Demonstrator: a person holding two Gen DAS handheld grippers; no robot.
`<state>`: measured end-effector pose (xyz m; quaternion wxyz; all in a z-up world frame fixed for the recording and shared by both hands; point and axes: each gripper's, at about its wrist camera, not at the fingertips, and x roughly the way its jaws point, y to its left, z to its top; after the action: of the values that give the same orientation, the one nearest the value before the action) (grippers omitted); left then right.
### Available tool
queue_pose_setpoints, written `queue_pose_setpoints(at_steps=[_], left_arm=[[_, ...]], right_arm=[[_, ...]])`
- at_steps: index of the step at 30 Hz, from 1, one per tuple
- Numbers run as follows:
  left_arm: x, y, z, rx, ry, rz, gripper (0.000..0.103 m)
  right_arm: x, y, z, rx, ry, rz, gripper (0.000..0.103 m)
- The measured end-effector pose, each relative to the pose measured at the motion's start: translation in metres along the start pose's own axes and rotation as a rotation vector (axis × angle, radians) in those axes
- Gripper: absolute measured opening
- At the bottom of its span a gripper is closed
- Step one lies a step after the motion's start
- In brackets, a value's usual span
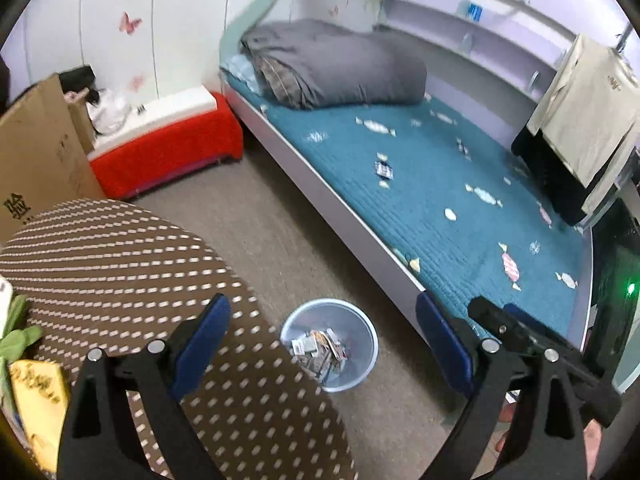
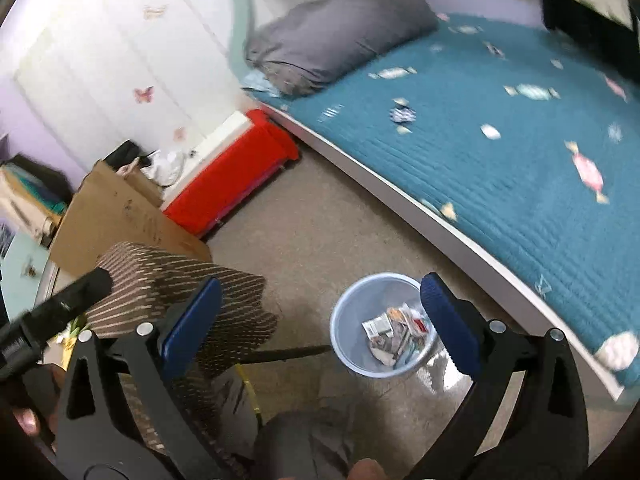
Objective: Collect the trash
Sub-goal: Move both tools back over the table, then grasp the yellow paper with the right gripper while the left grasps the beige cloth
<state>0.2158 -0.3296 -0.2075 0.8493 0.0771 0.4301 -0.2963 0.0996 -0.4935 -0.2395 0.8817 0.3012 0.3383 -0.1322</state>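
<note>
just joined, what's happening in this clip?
A person is clearing trash in a bedroom, with tongs in each hand. Both the left tongs and right tongs are open and empty, above a blue bin on the floor that already holds crumpled wrappers. A dark wrapper lies on the teal bed cover.
</note>
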Motion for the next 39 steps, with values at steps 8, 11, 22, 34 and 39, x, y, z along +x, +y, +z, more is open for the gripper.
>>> queue_pose_setpoints(at_steps=[8, 11, 22, 34, 39], left_arm=[[-0.072, 0.032, -0.018, -0.087, -0.110, -0.016, 0.092], [-0.100, 0.048, -0.028, -0.097, -0.159, 0.013, 0.092], [-0.171, 0.127, -0.081, -0.218, -0.261, 0.138, 0.093], [-0.202, 0.219, -0.151, -0.351, -0.254, 0.309, 0.093], [-0.193, 0.246, -0.170, -0.378, -0.210, 0.358, 0.093]], right_arm=[[-0.033, 0.072, -0.005, -0.119, -0.022, 0.066, 0.097], [-0.040, 0.099, -0.011, -0.161, -0.017, 0.086, 0.097], [-0.035, 0.197, -0.055, -0.320, 0.049, 0.170, 0.097], [0.015, 0.283, -0.113, -0.486, 0.204, 0.220, 0.097], [0.045, 0.307, -0.128, -0.528, 0.260, 0.209, 0.097]])
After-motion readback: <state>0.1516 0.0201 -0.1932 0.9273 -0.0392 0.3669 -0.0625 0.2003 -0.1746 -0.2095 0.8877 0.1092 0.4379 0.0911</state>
